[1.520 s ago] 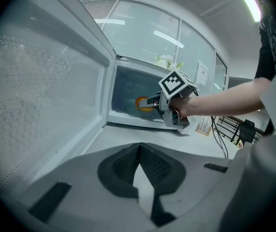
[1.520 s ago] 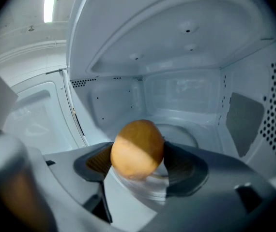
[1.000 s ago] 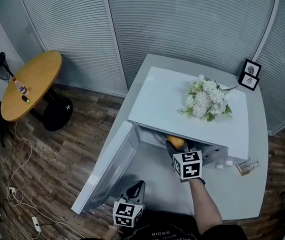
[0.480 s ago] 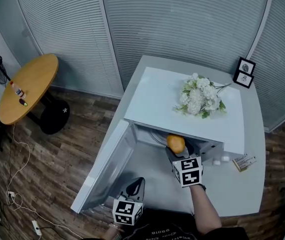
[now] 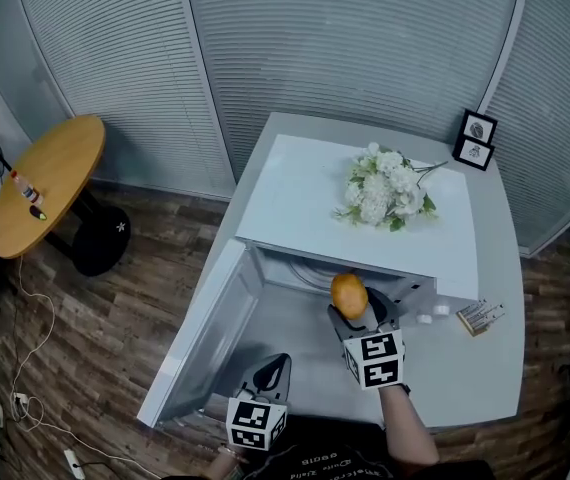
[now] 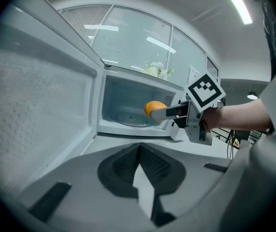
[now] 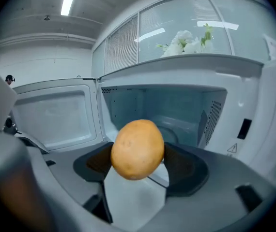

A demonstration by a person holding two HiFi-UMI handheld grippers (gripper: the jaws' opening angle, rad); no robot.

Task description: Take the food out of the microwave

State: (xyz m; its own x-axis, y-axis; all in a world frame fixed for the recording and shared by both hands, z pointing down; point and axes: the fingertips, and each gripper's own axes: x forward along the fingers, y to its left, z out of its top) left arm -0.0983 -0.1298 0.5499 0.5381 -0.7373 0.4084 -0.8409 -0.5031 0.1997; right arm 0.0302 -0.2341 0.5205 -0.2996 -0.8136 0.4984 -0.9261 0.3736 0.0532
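The right gripper (image 7: 137,162) is clamped on the food item (image 7: 137,149), its two dark ribbed pads pressing the left and right flanks. The food item is egg-shaped, orange-brown, with a smooth matte skin bearing faint speckles. It is held clear of any surface, just in front of the mouth of the cavity (image 7: 169,111) of the microwave (image 5: 365,230), toward the right side of the opening. The left gripper (image 6: 139,162) has its jaws closed together with nothing between them. It is positioned at the near edge of the scene, well apart from the food item and pointing toward the cavity. The microwave is a white rectangular box with flat, smooth panels. Its door (image 5: 203,340) hangs fully open to the left, and its inner face shows a fine mesh window. A round glass turntable (image 6: 127,118) lies on the cavity floor, and a perforated vent sits on the right inner wall. A bunch of white flowers (image 5: 378,188) with green leaves lies on the microwave top. The microwave stands on a pale grey table (image 5: 500,368) with rounded corners. Two small black picture frames (image 5: 475,140) stand at its far right corner. To the far left a round wooden table (image 5: 47,183) stands on a plank floor (image 5: 95,340).
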